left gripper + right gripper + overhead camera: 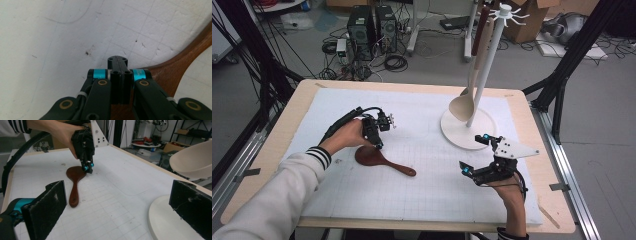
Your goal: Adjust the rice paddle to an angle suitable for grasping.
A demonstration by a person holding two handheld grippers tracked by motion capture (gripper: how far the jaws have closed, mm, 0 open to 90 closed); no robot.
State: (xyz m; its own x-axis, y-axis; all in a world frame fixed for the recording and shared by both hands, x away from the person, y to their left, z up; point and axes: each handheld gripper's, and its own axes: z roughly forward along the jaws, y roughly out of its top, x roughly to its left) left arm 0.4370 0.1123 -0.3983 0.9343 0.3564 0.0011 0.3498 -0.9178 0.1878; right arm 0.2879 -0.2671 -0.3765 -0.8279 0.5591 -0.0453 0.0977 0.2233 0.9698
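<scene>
A dark brown wooden spoon (382,159) lies flat on the white gridded mat (412,200), bowl to the left, handle pointing right. My left gripper (378,145) points down at the far edge of its bowl, jaws pressed together with nothing between them. In the left gripper view the shut tips (117,60) hover over the mat beside the spoon (180,67). My right gripper (474,152) rests open near the rack base (462,137). Its view shows the wide-apart pads (47,207), the spoon (75,185) and the left gripper (88,168).
A white rack pole (484,70) rises from the round base at the back right of the mat. A pale wooden spoon (464,102) hangs from it, bowl low over the base. The table's wooden border (542,150) runs close to my right hand.
</scene>
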